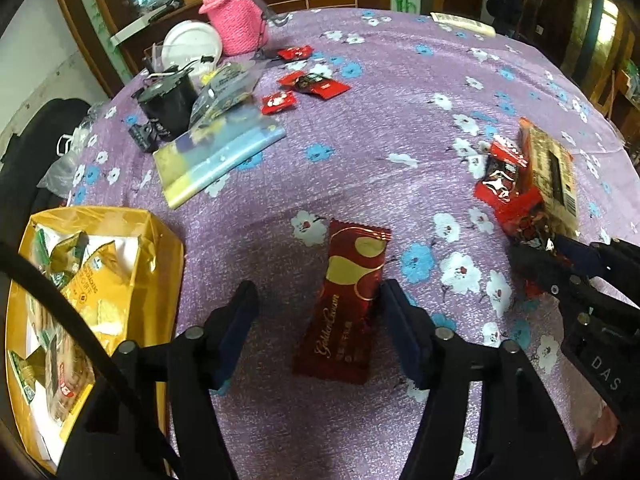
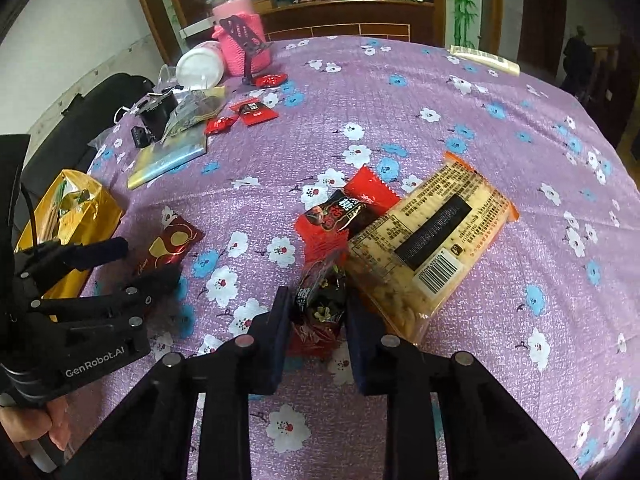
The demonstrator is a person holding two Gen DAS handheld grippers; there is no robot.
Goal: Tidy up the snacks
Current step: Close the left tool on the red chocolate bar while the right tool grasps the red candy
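A dark red "Golden Cream" wafer packet [image 1: 348, 304] lies flat on the purple flowered tablecloth [image 1: 400, 92]. My left gripper [image 1: 318, 287] straddles it, open: the right finger sits near the packet's edge and the left finger stands well clear. In the right wrist view, my right gripper [image 2: 317, 294] is shut on a red-and-black snack packet [image 2: 320, 320], its pads pressed on both sides. This packet lies against a second red packet [image 2: 360, 200] and a large clear cracker pack [image 2: 432, 240]. A gold bag [image 1: 160, 280] holding several snack packs stands open to the left.
Far left: small red candies [image 1: 312, 82], a pink knitted jar [image 1: 236, 20], a white lid [image 1: 192, 46], a black cup [image 1: 168, 100] and a blue-yellow plastic bag [image 1: 216, 160]. A hand [image 2: 36, 428] holds the left gripper [image 2: 136, 262]. A white strip [image 1: 464, 24] lies at the far edge.
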